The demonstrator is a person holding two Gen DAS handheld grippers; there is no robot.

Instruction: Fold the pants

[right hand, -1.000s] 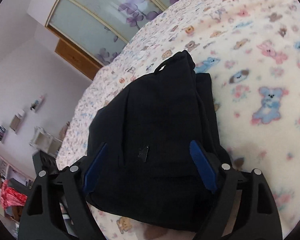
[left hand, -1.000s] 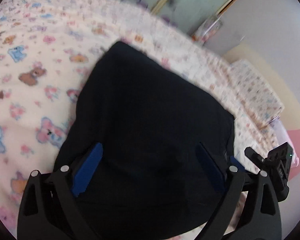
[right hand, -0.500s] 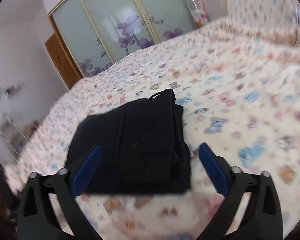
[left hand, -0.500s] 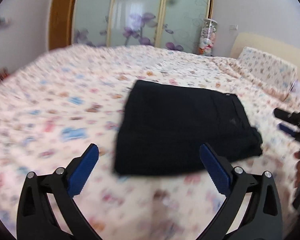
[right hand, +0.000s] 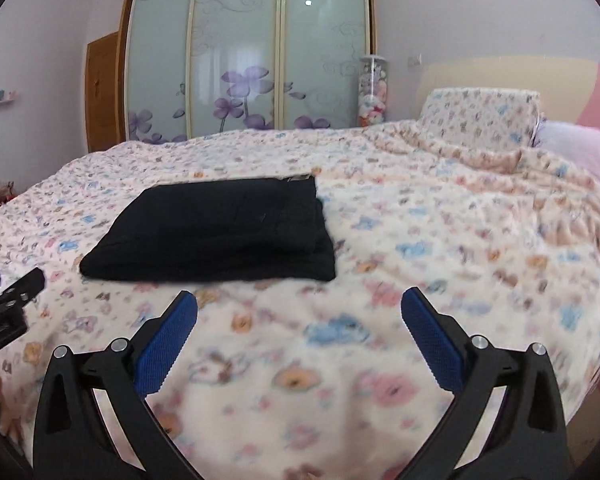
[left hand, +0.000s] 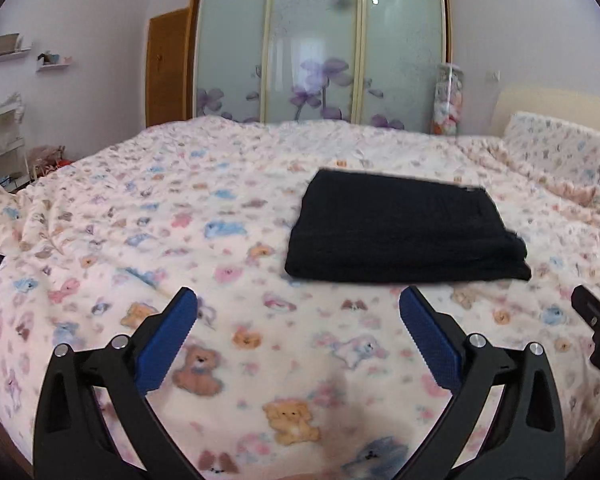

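— Right, black pants [left hand: 404, 232] folded into a flat rectangle, lying on the bear-print blanket [left hand: 180, 240] mid-bed.
— Confirmed from the right wrist view: same pants [right hand: 220, 232], lying ahead and left of the tongs.
— Left gripper [left hand: 298, 320] spread wide, nothing between its 2 blue pads, hovering near the pants, not touching.
— Right gripper [right hand: 299, 320] released too, gaping over bare blanket.
— Behind the bed: frosted wardrobe doors [left hand: 320, 52] with purple flowers, pillow [right hand: 480, 116] at the headboard.

text: none legible | labels: none legible | numbers: none legible
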